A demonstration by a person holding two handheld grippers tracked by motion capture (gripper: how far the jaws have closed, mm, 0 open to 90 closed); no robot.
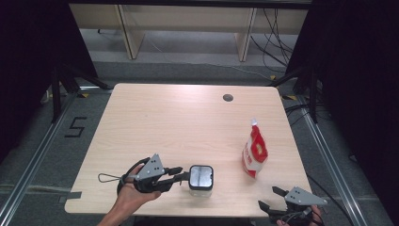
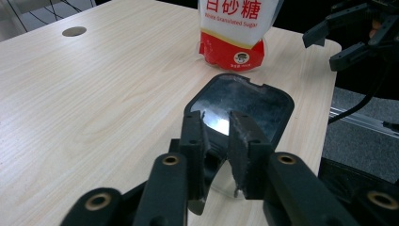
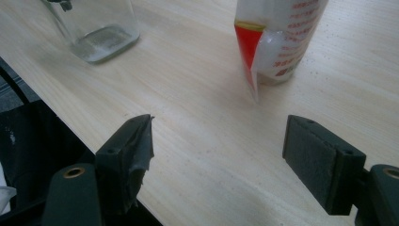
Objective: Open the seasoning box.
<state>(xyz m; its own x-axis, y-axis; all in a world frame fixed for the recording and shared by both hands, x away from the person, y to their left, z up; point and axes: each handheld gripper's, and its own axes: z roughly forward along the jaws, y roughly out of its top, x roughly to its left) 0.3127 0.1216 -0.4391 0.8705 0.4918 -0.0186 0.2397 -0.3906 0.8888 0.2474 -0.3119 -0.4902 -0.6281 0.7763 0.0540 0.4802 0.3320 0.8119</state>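
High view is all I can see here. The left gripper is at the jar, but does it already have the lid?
Observer: It seems so. In the left gripper view, the left gripper has its jaws nearly together on the near edge of the black lid.
Operator: And the red and white bag, what is inside it?
Observer: The bag reads "Granulated Sugar" on its front.
Operator: Is the right gripper holding something?
Observer: No. In the right gripper view, the right gripper has its jaws wide apart, with just bare table between them.
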